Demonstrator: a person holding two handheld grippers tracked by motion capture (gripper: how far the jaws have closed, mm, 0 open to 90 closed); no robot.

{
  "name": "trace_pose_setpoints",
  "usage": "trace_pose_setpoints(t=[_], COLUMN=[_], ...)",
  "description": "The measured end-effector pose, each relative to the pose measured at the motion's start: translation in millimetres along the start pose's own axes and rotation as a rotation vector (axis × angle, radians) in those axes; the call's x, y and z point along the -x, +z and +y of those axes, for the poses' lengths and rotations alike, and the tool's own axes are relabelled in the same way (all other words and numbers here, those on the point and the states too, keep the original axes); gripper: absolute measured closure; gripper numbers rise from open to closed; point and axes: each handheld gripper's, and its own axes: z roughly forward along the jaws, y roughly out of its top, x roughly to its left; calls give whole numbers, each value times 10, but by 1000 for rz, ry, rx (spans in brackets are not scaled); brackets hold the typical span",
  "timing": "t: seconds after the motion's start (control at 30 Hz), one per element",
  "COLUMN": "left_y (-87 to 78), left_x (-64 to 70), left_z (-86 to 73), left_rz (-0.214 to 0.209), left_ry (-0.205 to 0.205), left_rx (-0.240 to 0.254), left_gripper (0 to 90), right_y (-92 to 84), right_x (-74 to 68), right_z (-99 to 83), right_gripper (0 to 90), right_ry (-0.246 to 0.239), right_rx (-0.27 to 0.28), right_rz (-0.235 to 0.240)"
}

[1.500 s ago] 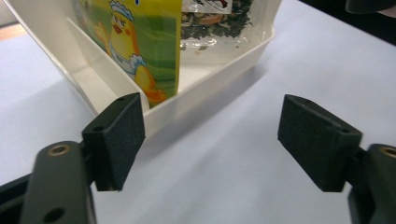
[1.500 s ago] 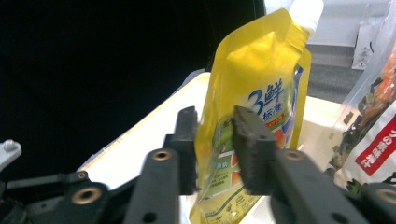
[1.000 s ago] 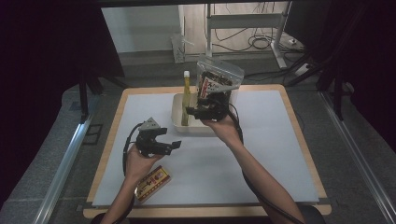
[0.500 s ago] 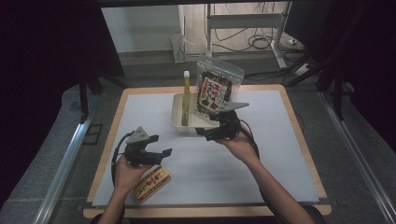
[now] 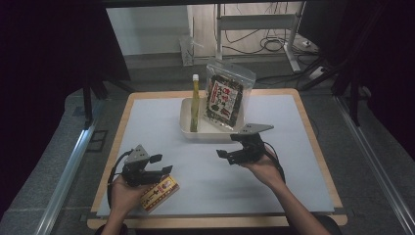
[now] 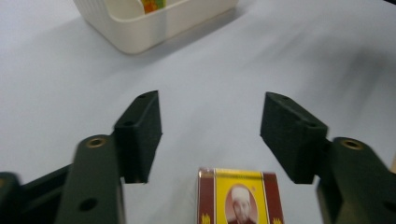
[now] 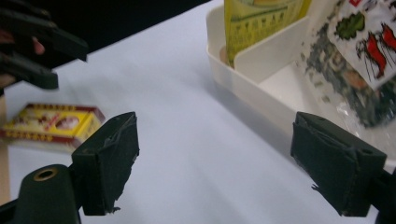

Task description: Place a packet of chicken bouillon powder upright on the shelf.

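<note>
A red and yellow box (image 5: 160, 192) lies flat near the table's front left edge. My left gripper (image 5: 162, 164) hovers just over it, open; its jaws have just been closing. In the left gripper view the box (image 6: 238, 198) lies low between the pads (image 6: 140, 130), untouched. My right gripper (image 5: 226, 156) hangs open and empty in front of the white tray (image 5: 188, 132); its jaws widened a moment ago. The tray holds an upright yellow bottle (image 5: 195, 103) and a leaning snack bag (image 5: 226, 95). In the right gripper view the box (image 7: 51, 123) sits far left and the tray (image 7: 261, 88) right.
The tray stands at the back middle of a pale mat (image 5: 293, 147) on a wooden board. Dark floor, metal rails and cables surround the table. The person's forearms come in from the bottom edge.
My right gripper has drawn back from the tray toward the near side. My left gripper has moved nearer and left, over the box, and its jaws have narrowed.
</note>
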Motion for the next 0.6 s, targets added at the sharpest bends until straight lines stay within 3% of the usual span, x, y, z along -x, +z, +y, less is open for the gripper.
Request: trace_pose_setpoints(t=[0.1, 0.27, 0.4, 0.6], left_y=[-55, -140, -205, -309], left_x=[11, 34, 32, 47], left_z=[-73, -138, -227, -371], left_rz=[-20, -30, -36, -17], left_ry=[-14, -13, -14, 9], left_rx=[-9, -15, -48, -99], left_gripper=[529, 713, 854, 899], right_y=[-71, -157, -208, -251], right_x=[-17, -30, -21, 29], right_z=[-158, -277, -374, -488], right_gripper=[163, 168, 171, 171], right_ry=[-13, -25, -28, -11], right_rx=[-3, 1, -5, -30], right_rz=[-16, -42, -62, -81])
